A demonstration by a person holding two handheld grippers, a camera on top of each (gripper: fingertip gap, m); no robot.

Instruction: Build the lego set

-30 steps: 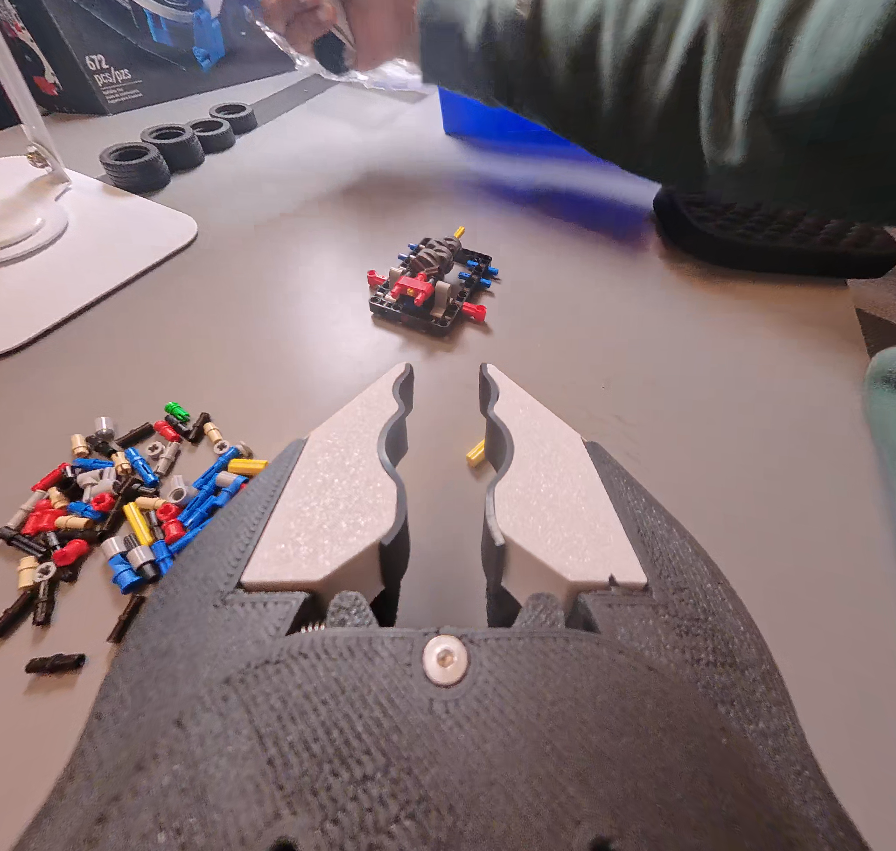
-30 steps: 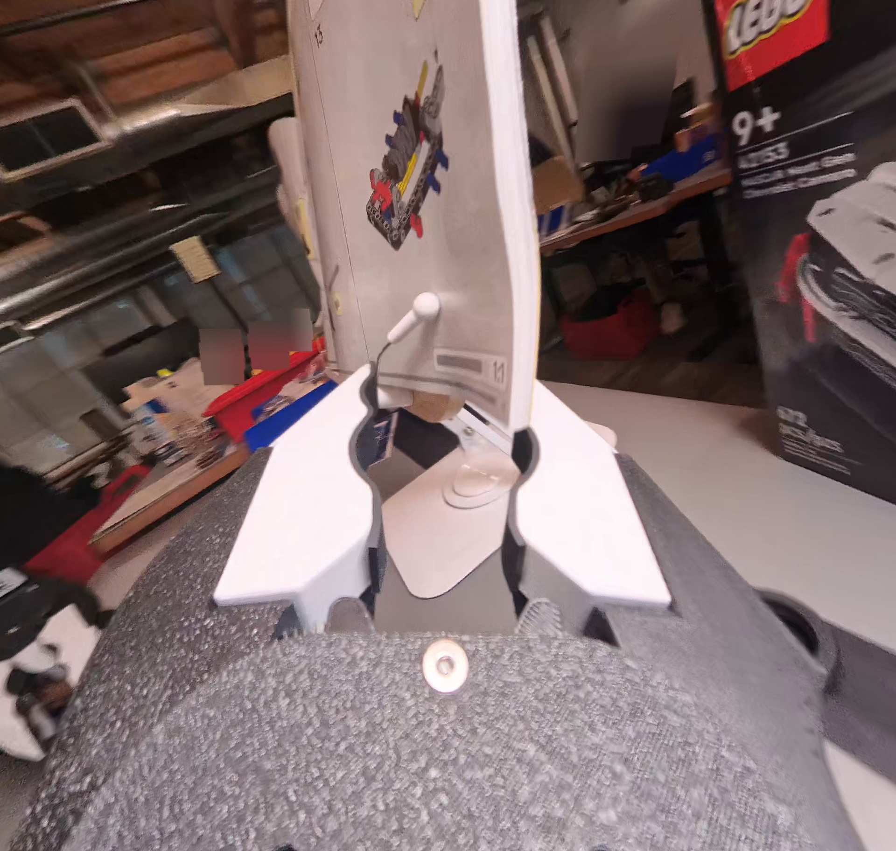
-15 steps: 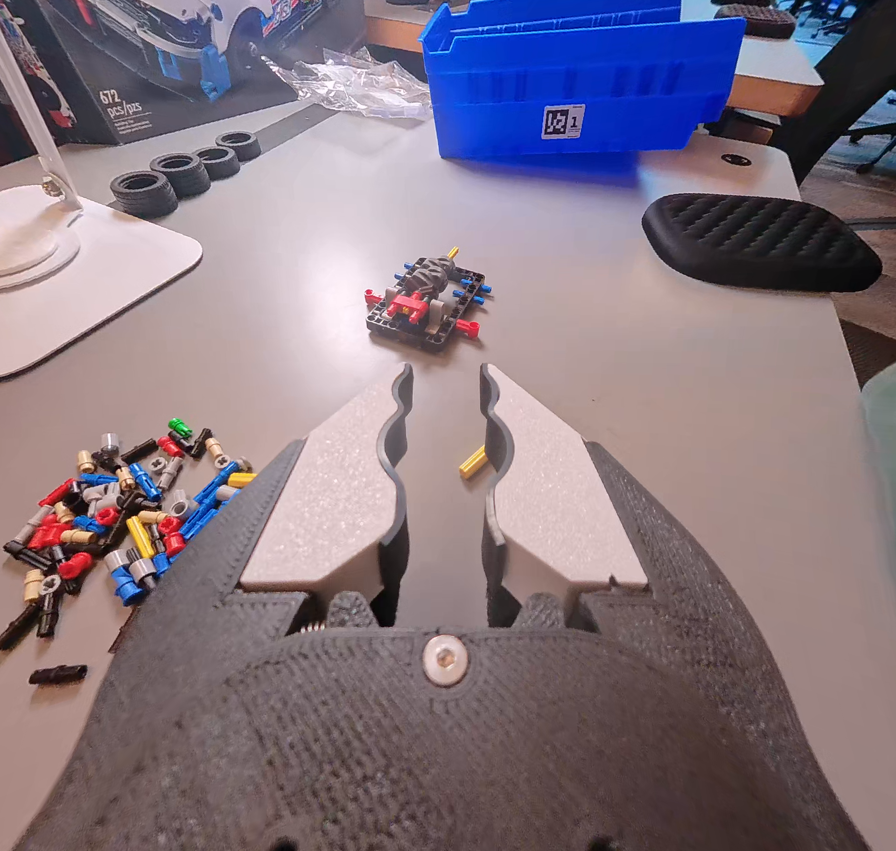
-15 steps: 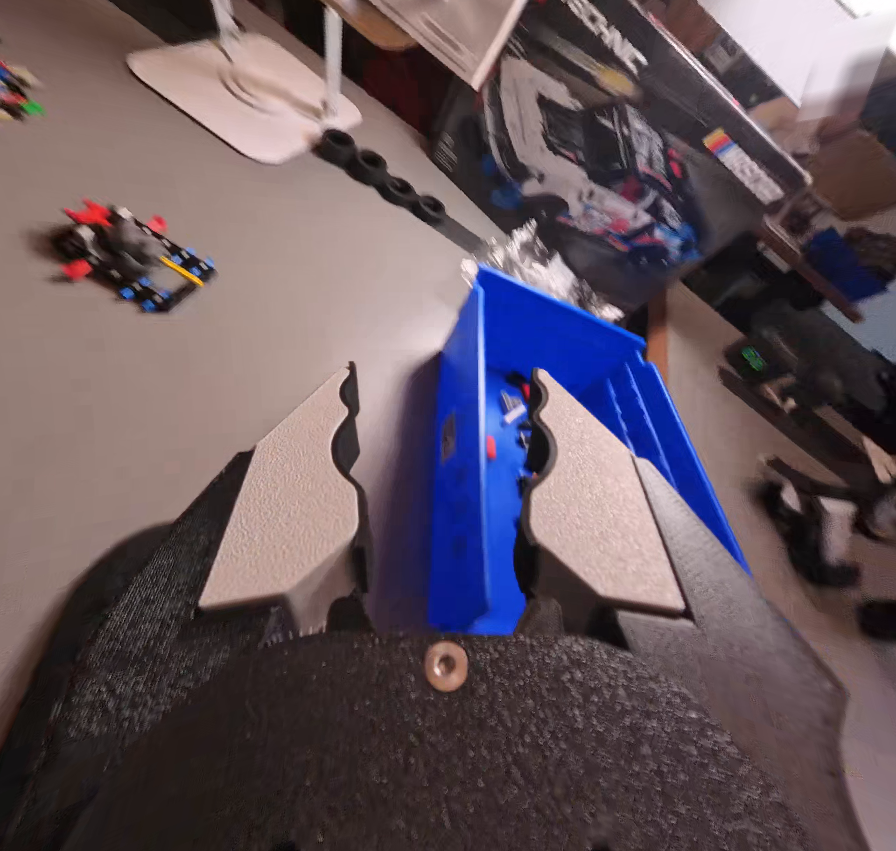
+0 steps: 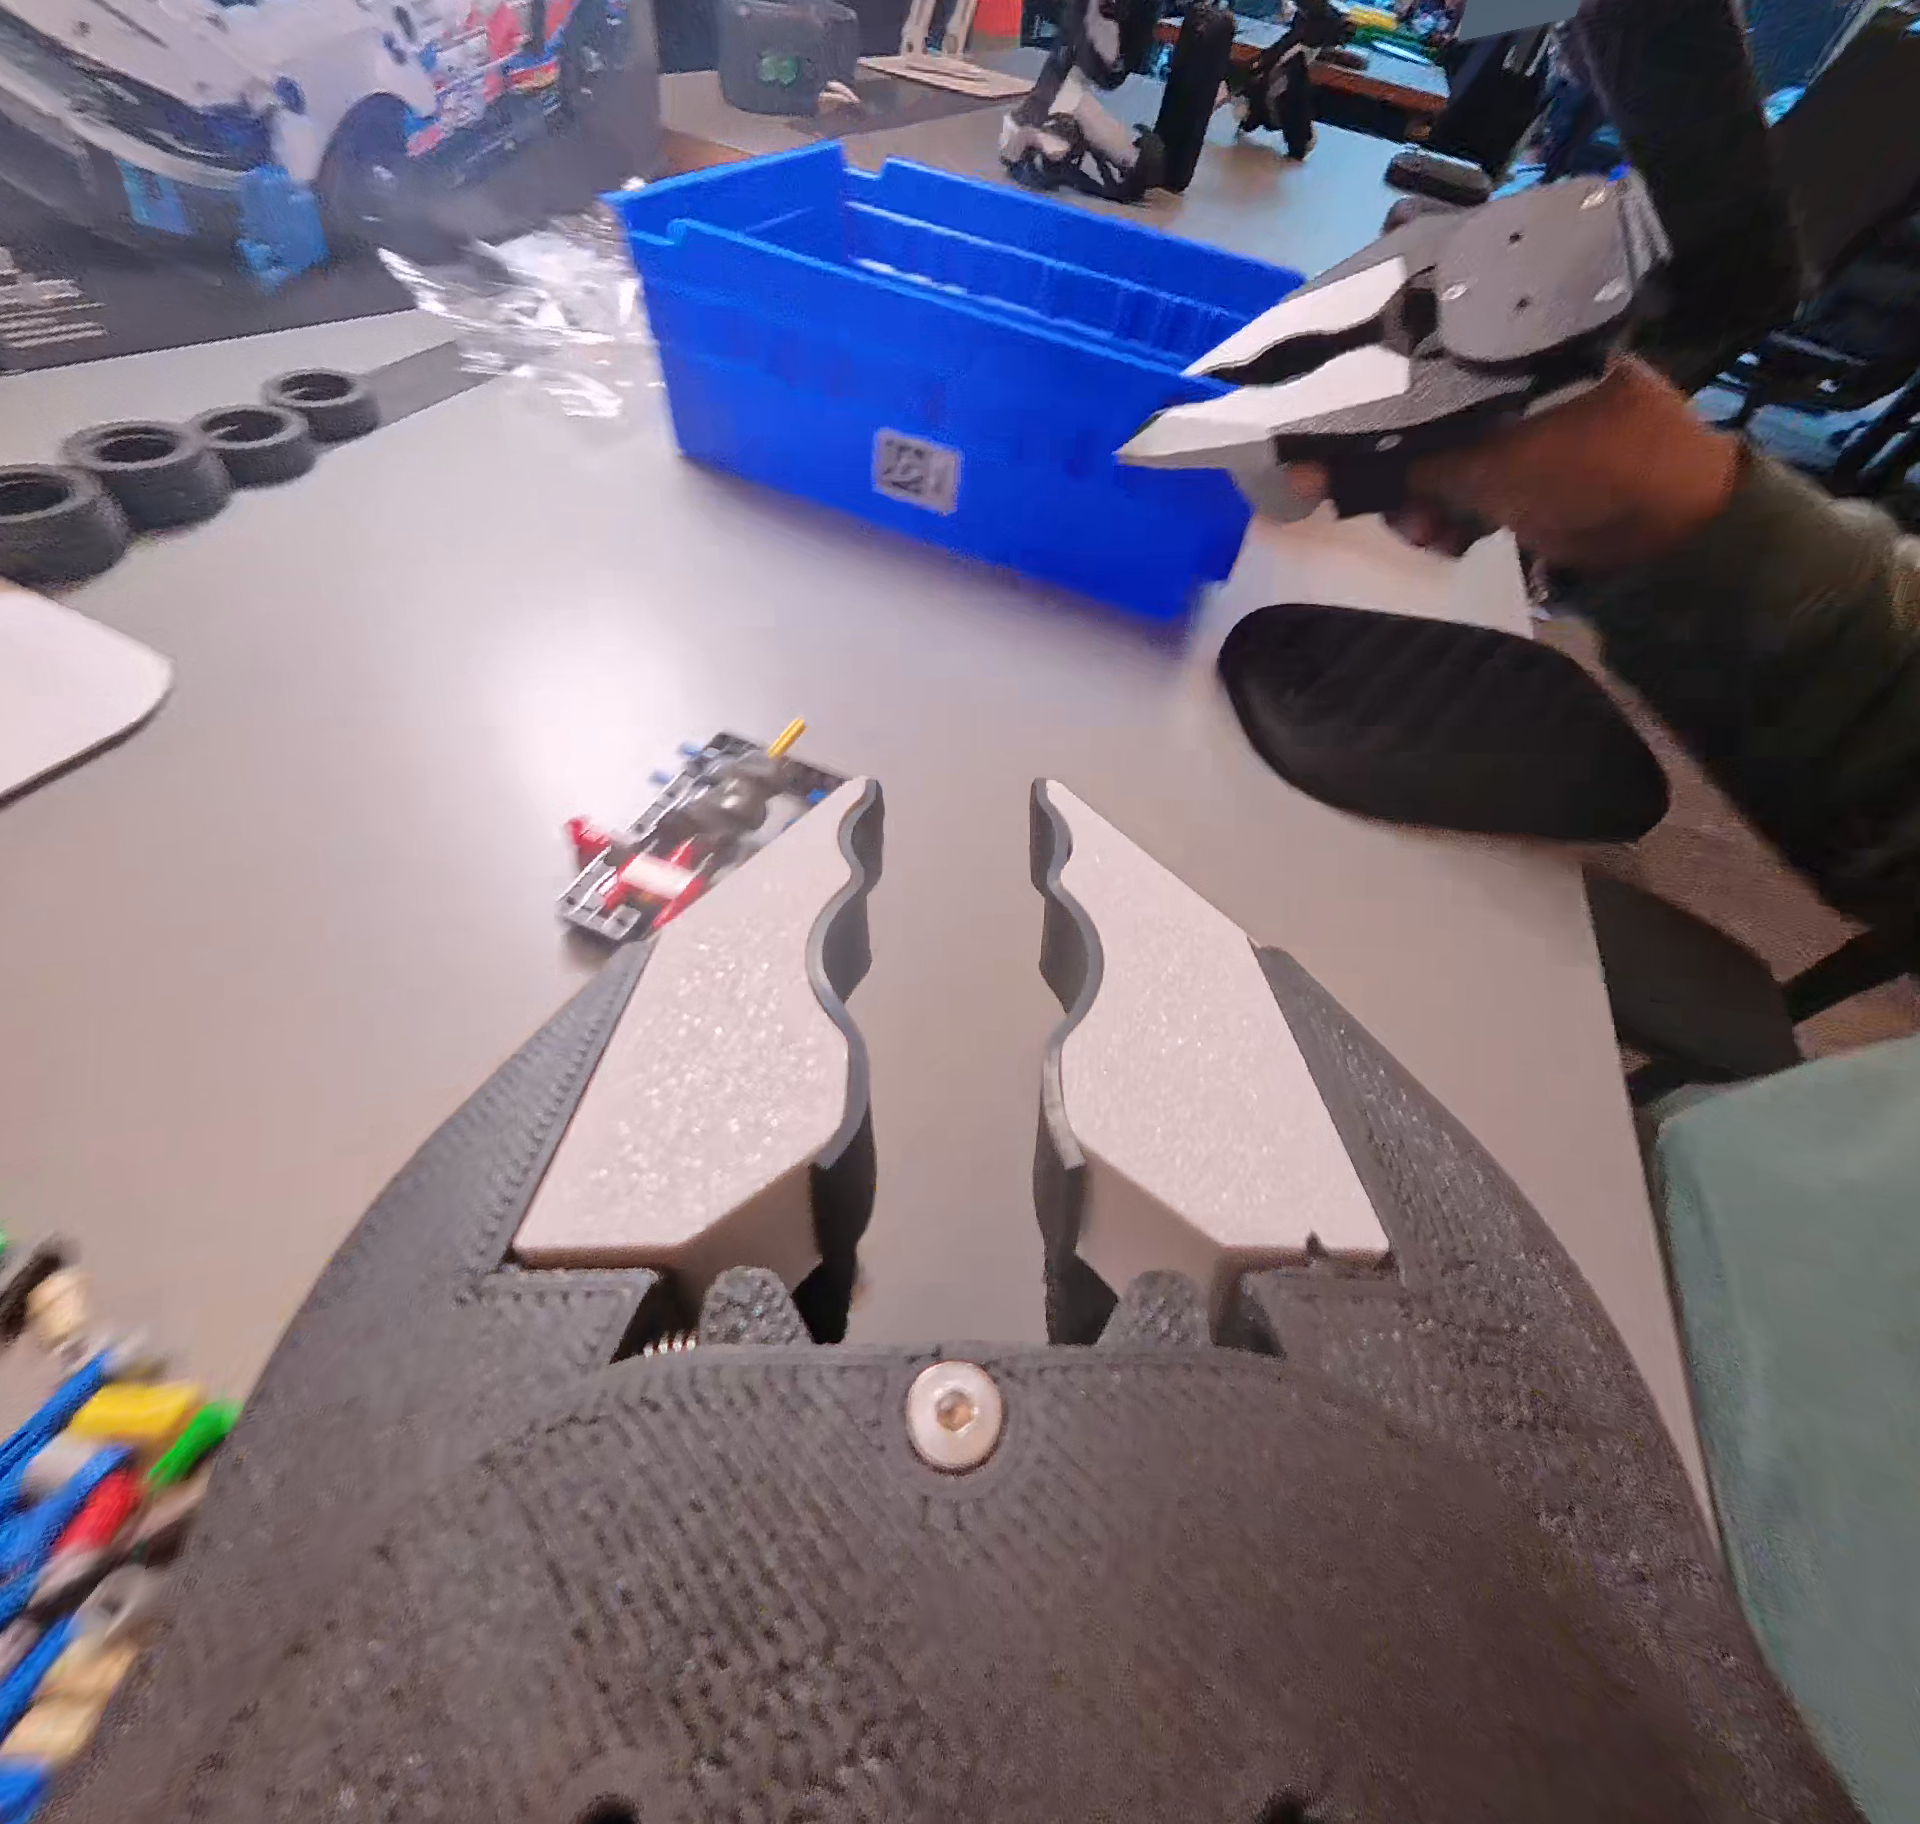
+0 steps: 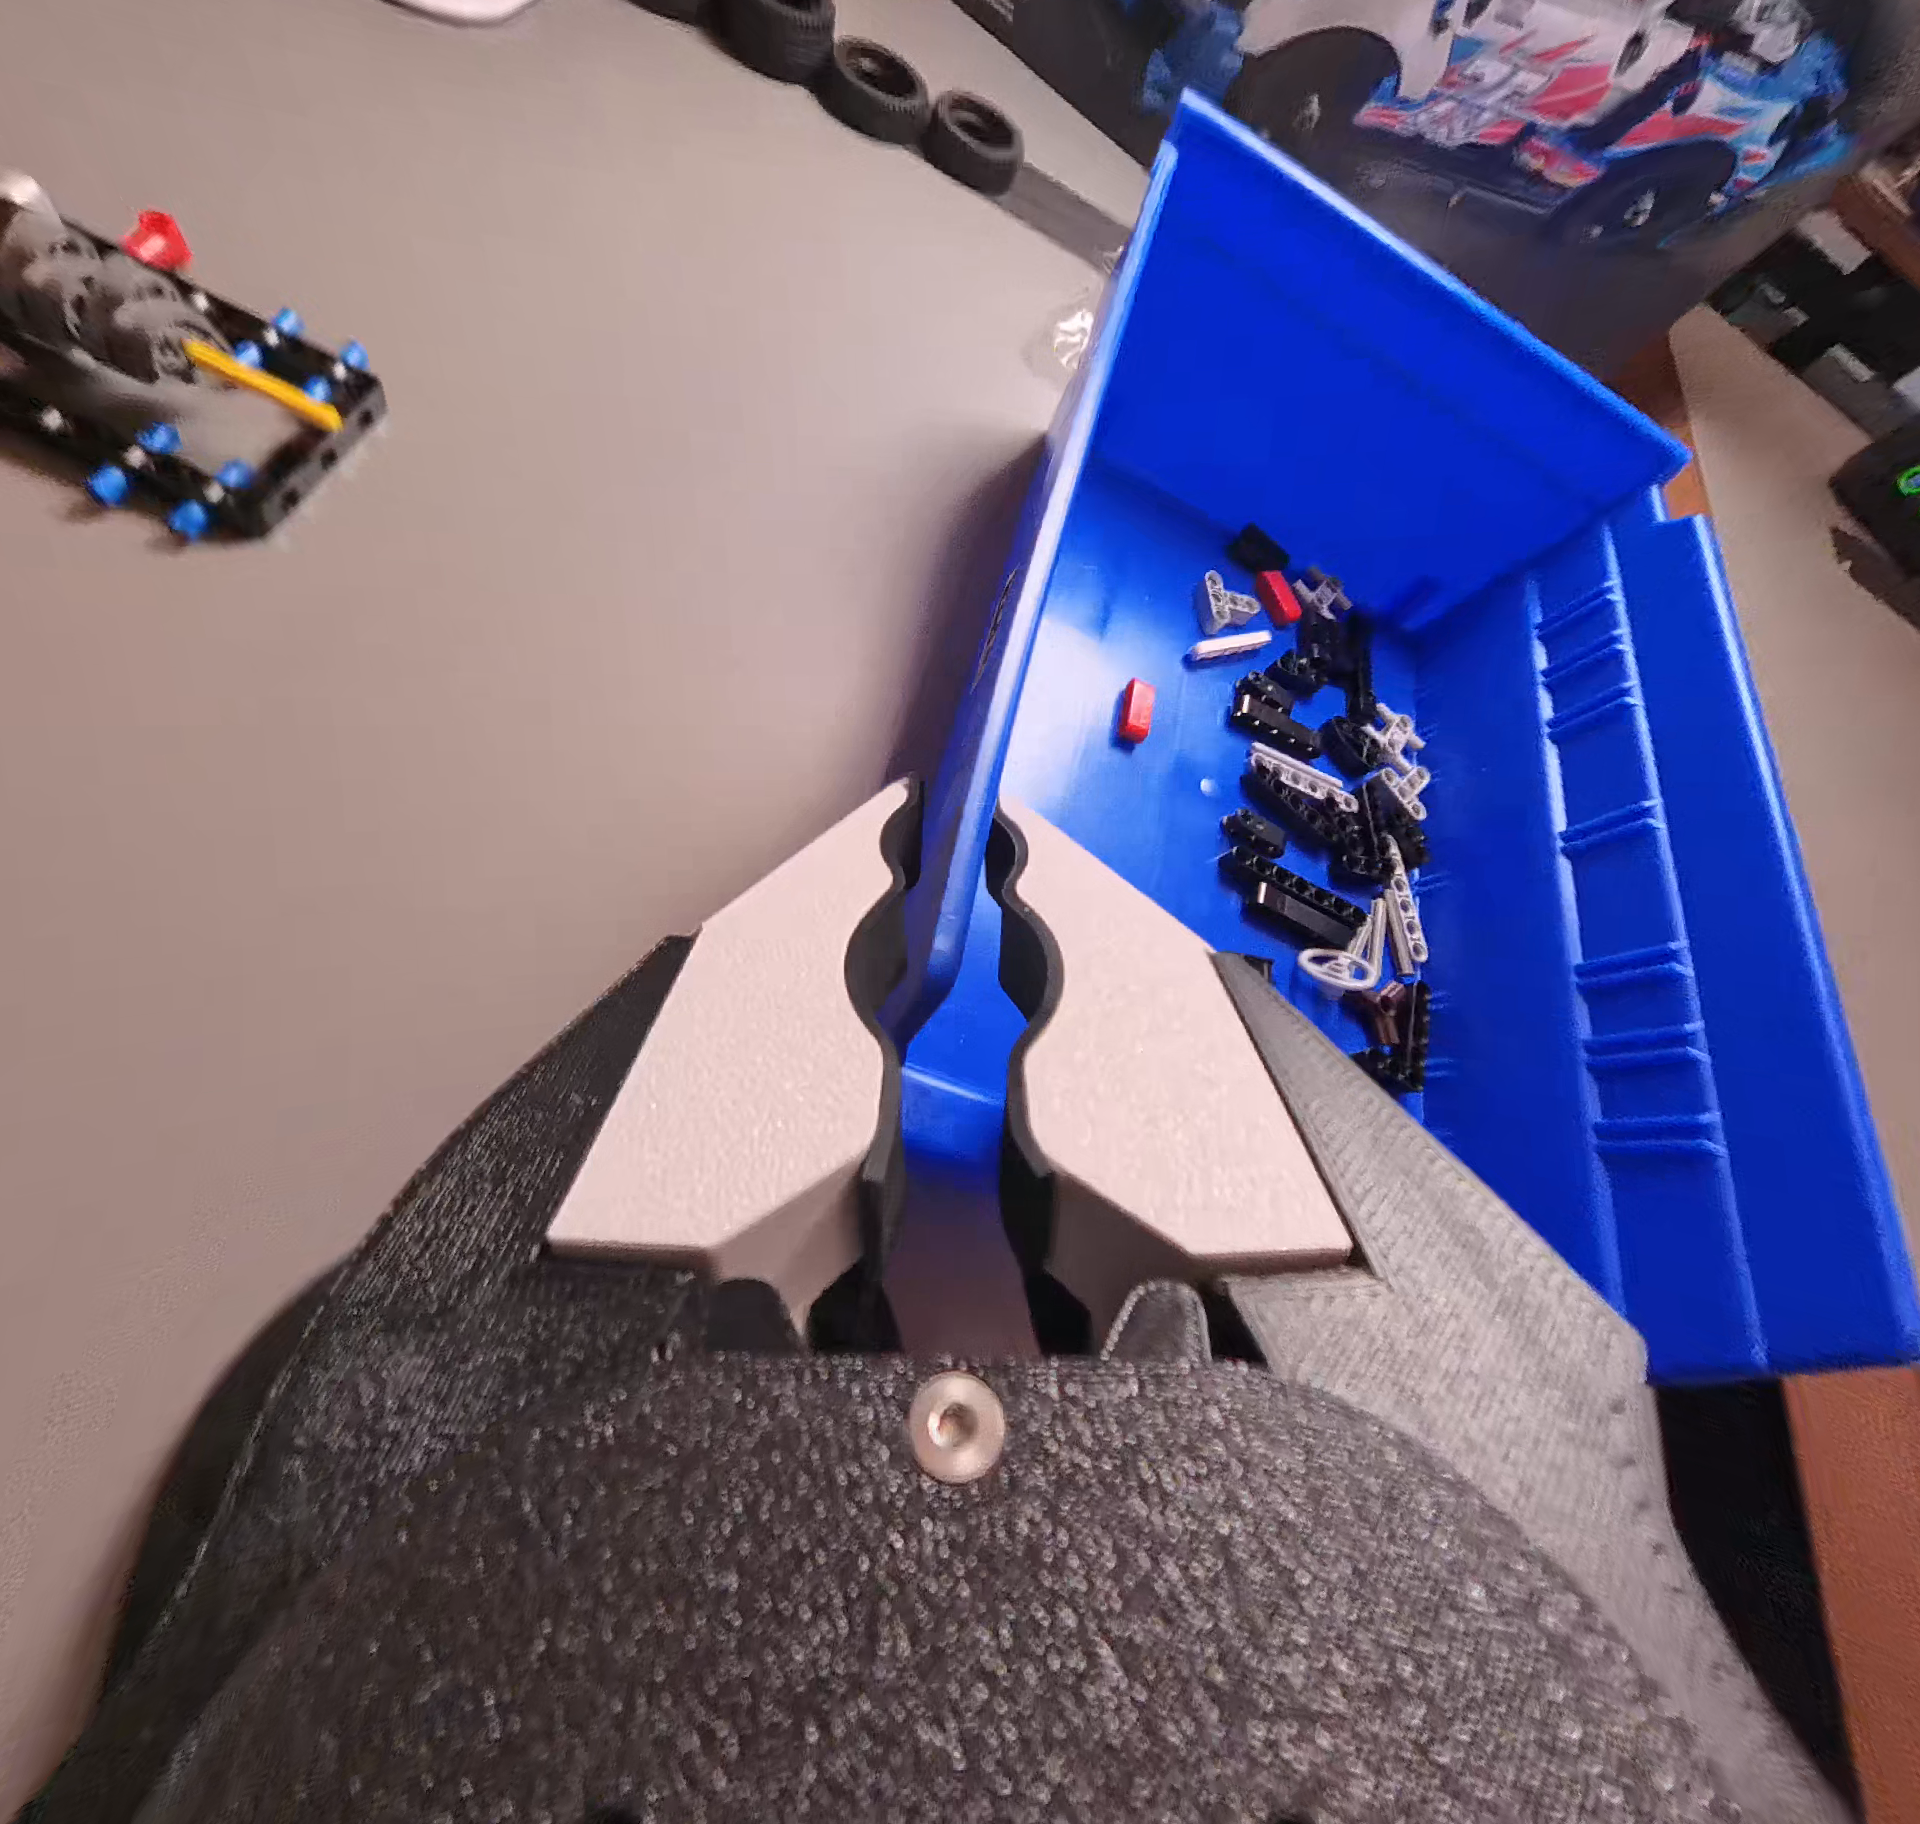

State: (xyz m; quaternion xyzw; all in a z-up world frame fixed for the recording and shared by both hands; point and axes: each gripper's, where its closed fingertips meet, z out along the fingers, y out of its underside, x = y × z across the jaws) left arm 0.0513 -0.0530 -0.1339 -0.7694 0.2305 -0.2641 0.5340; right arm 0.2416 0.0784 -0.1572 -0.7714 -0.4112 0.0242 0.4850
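The right gripper (image 6: 951,834) pinches the near wall of the blue bin (image 6: 1351,403) at the table's far edge; loose lego beams (image 6: 1320,808) lie inside, right of its jaws. The left gripper (image 5: 956,808) hangs spread beside the chassis (image 5: 696,849).

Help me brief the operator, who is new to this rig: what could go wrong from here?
1. The right gripper straddles one wall of the blue bin. A pull or lift by that thin wall could tilt the bin and spill the loose pieces inside.
2. The left gripper, open and empty, is close to the partly built chassis. A careless sweep could knock it across the table.
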